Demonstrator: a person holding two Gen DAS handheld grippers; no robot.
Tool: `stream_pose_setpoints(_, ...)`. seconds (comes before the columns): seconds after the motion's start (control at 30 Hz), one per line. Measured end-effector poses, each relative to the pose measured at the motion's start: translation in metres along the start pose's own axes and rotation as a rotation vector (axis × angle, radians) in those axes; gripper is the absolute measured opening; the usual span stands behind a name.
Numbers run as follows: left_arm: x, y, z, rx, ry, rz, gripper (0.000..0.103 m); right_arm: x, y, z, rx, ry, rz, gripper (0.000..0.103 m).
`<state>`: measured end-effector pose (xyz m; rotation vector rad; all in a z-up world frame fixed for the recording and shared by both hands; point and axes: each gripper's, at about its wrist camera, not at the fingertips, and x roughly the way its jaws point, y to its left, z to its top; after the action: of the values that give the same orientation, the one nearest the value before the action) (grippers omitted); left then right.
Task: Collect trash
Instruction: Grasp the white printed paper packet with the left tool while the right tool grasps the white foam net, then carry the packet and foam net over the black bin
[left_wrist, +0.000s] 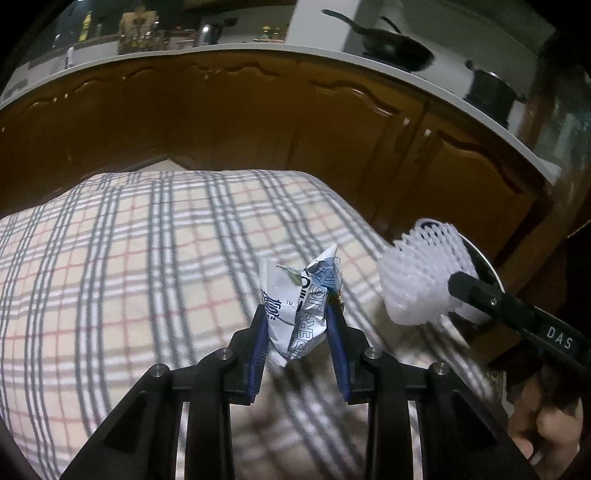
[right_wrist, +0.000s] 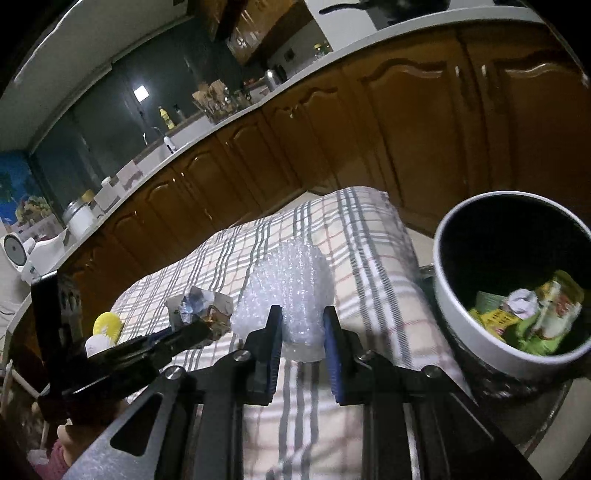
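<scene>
Crumpled foil wrapper sits clamped between the blue pads of the left gripper, pinched low so the bulk sticks up past the fingertips. It looks clear of the plaid tablecloth, so nothing drags.

Right gripper is closed tight on a wad of white foam netting (soft stuff, it squashes down to almost nothing between the pads, hence the narrow jaw gap). The left wrist view shows the same netting held out to the right, with the bin's rim just behind it.

Bin stands off the table's right edge: white wall, dark inside, with green and yellow packaging and a paper ball already at the bottom. That explains why both loads are carried lifted rather than pushed along the cloth: they have to clear the rim.

My read: both pickups are done and the drop is not. The netting is nearer the bin, so it probably goes first. Light foam may cling to a pad on release.
</scene>
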<state>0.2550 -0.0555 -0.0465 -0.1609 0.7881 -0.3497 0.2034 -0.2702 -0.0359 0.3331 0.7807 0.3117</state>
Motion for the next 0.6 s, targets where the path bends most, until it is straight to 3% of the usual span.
stream_pose_setpoints(0.6,0.002,-0.078,-0.012,0.11,0.03,-0.058,0.03,-0.065,-0.044,-0.021,0.057,-0.085,-0.071,0.022)
